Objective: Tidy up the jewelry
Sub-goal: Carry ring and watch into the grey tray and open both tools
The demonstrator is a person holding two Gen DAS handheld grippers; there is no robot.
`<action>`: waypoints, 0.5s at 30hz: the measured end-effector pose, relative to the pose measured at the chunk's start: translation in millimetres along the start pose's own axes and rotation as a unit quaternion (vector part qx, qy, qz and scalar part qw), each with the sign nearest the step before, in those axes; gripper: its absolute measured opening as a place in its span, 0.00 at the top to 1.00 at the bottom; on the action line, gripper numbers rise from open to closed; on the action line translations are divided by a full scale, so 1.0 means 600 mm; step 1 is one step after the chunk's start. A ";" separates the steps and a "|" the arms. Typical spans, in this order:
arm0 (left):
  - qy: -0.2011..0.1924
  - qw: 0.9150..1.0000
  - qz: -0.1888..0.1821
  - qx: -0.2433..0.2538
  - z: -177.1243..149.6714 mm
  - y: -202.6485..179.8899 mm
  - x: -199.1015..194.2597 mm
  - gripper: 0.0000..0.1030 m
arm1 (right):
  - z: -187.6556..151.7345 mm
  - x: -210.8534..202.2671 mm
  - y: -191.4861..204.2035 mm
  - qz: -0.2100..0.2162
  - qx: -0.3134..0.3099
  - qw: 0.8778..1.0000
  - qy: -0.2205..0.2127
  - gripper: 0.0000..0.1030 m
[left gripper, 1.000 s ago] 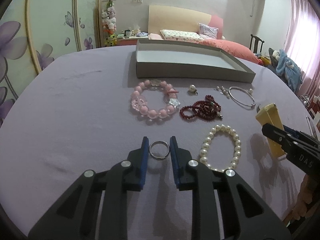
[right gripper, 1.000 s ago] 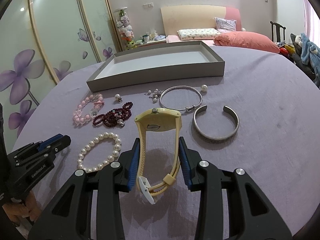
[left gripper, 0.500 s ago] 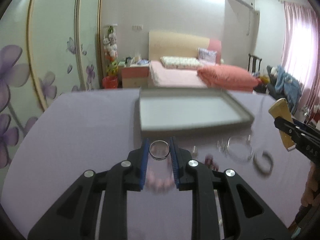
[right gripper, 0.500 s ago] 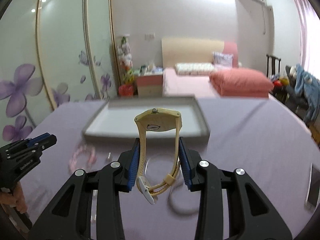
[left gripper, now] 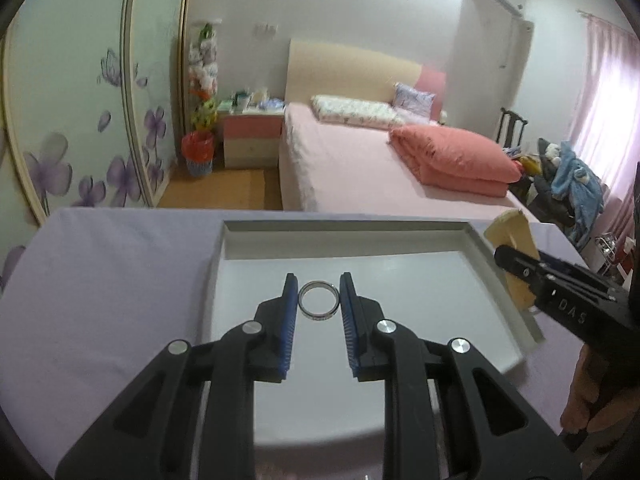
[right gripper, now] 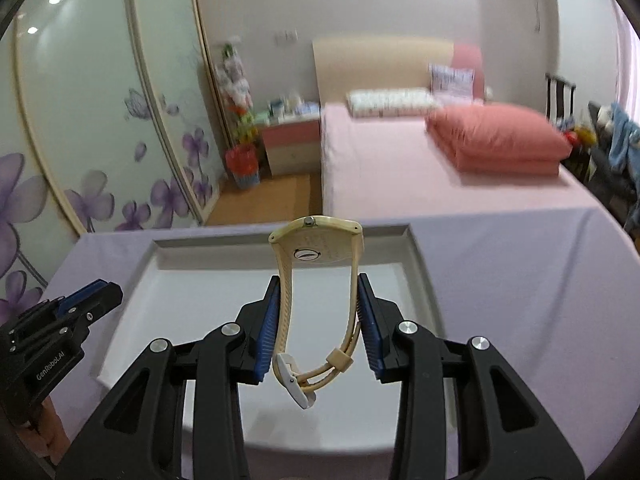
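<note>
Your left gripper [left gripper: 319, 306] is clamped on a small, hard, slippery silver ring [left gripper: 319, 306] by its rim between the fingertips, your right gripper [right gripper: 318, 312] on a light, springy yellow watch [right gripper: 316, 280] strap, both above the grey tray [left gripper: 448, 296].

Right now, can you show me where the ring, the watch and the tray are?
ring [left gripper: 319, 306]: left wrist view, lower edge of the silver band held between the tool's fingers.
watch [right gripper: 320, 245]: right wrist view, back of the yellow case.
tray [left gripper: 344, 225]: left wrist view, far rim.
</note>
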State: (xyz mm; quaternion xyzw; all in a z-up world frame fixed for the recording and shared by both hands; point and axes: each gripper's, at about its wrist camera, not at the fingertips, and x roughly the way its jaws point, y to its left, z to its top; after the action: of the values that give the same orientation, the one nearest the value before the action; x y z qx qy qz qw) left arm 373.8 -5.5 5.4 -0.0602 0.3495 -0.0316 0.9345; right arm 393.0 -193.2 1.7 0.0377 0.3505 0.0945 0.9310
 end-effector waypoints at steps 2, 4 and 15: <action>0.013 1.000 0.001 -0.007 0.001 0.003 0.023 0.79 | 0.006 0.035 0.000 0.001 0.008 1.000 0.027 0.63; 0.026 1.000 0.006 -0.006 0.007 0.005 0.048 0.79 | 0.007 0.059 -0.003 -0.001 0.015 0.999 0.048 0.63; 0.060 0.998 0.011 -0.007 0.006 0.000 0.106 0.79 | -0.004 0.111 0.004 -0.020 0.009 0.994 0.107 0.48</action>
State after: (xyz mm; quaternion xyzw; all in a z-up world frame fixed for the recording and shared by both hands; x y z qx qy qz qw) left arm 424.0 -11.7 -33.3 -0.0607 0.4062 -0.0228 0.9115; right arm 440.2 -177.7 -42.7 0.0290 0.4496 0.0759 0.8895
